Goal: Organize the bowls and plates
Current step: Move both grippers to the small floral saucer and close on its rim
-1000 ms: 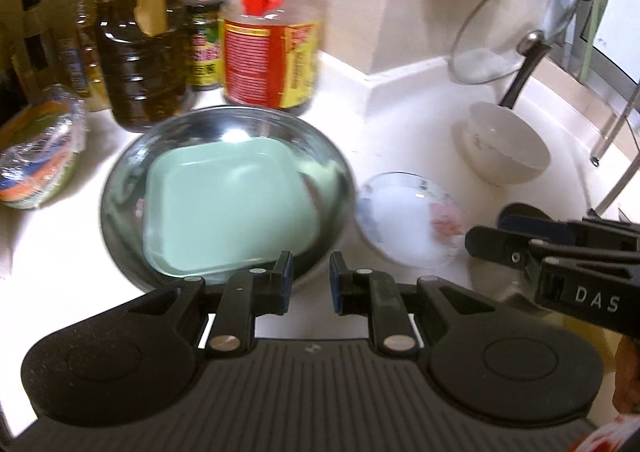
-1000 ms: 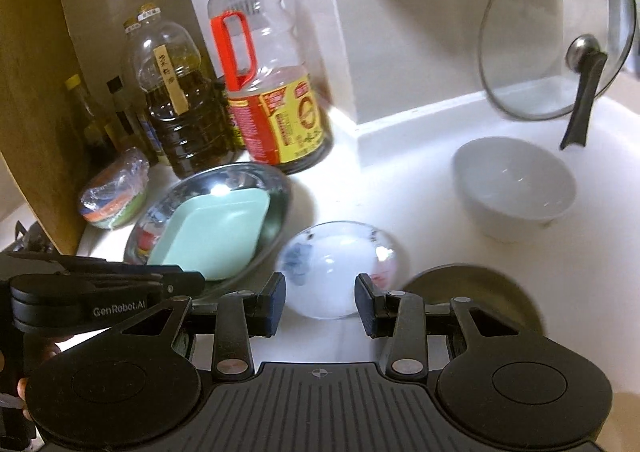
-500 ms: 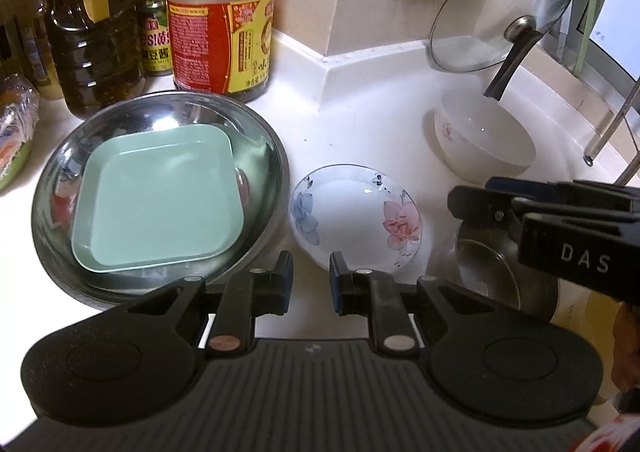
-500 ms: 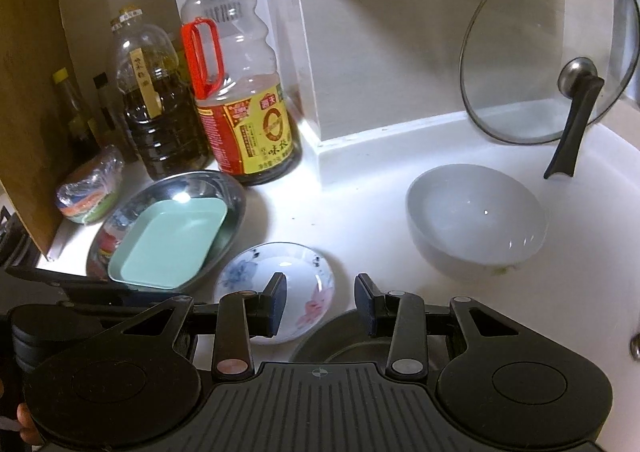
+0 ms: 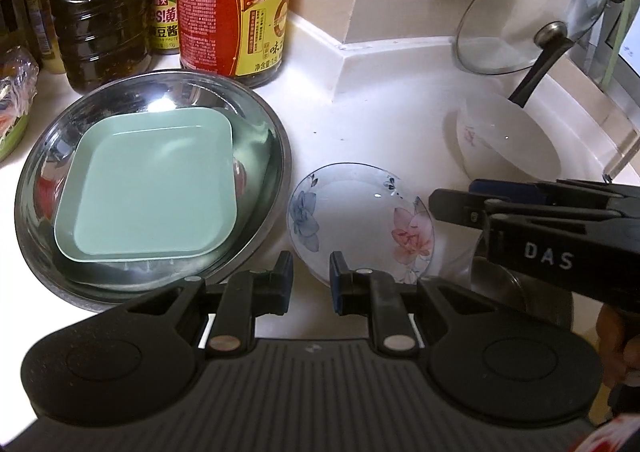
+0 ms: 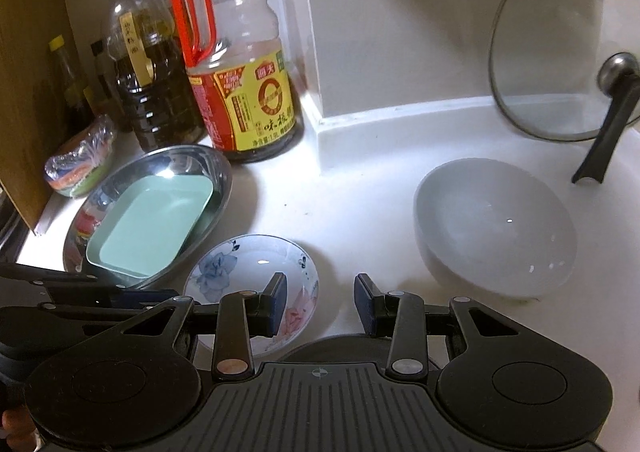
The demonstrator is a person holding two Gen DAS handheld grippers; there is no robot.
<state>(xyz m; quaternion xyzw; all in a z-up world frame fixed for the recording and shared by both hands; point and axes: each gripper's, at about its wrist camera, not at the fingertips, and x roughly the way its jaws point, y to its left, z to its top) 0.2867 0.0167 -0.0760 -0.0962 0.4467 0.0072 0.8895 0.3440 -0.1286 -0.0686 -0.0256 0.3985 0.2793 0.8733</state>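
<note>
A pale green square plate lies inside a round steel dish on the white counter. To its right sits a small floral plate, and farther right a white bowl. My left gripper hovers over the near edges of the dish and the floral plate, its jaws a narrow gap apart with nothing between them. My right gripper is open and empty, above the counter between the floral plate and the white bowl. A steel bowl lies under it, mostly hidden.
Oil and sauce bottles stand along the back left wall. A glass pot lid leans in the back right corner. A wrapped bowl sits at far left beside a wooden panel. A wall corner juts onto the counter.
Both views have swung right and come lower: the steel dish slid left in frame, and the floral plate and white bowl came closer. Jaw gaps look unchanged.
</note>
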